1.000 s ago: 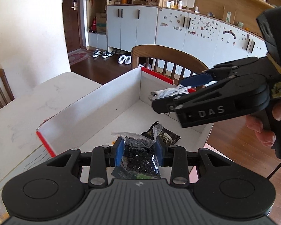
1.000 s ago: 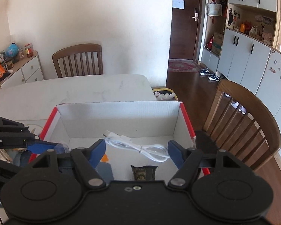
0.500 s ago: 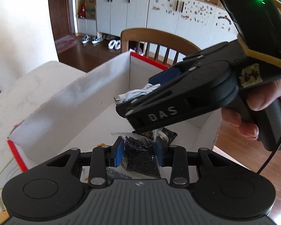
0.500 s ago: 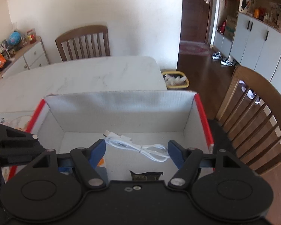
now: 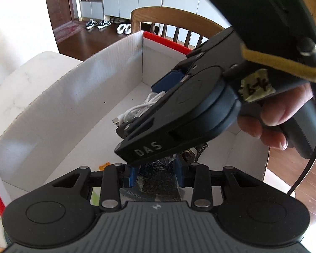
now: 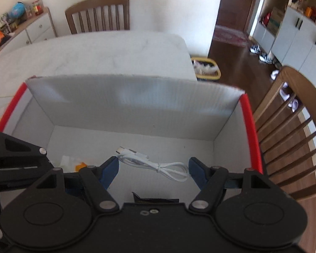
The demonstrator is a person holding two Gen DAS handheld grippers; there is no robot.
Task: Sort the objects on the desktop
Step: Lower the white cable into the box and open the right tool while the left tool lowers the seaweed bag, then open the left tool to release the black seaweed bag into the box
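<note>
My left gripper (image 5: 155, 174) is closed on a clear packet of dark bits (image 5: 158, 181), which sits pinched between its two blue pads just inside the near edge of the white box (image 5: 73, 97). My right gripper (image 6: 153, 168) hangs over the same box with its blue fingers (image 6: 112, 167) spread wide and nothing between them; from the left wrist view its black body, marked DAS, crosses above the left gripper, and my right hand (image 5: 271, 122) wraps its handle.

The box has red-trimmed side rims (image 6: 249, 130) and stands on the white marbled desk (image 6: 105, 52). On its floor a coiled white cable (image 6: 155, 164) lies in the gap between the right gripper's fingers, though lower down and untouched by them. A dark sachet (image 6: 155, 200) lies nearer, partly hidden by the right gripper's body. A small pale wrapper with an orange patch (image 6: 73, 163) lies toward the left wall of the box.

A wooden chair (image 6: 295, 139) stands just beside the right wall of the box, and another chair (image 6: 98, 14) at the far side of the desk.
</note>
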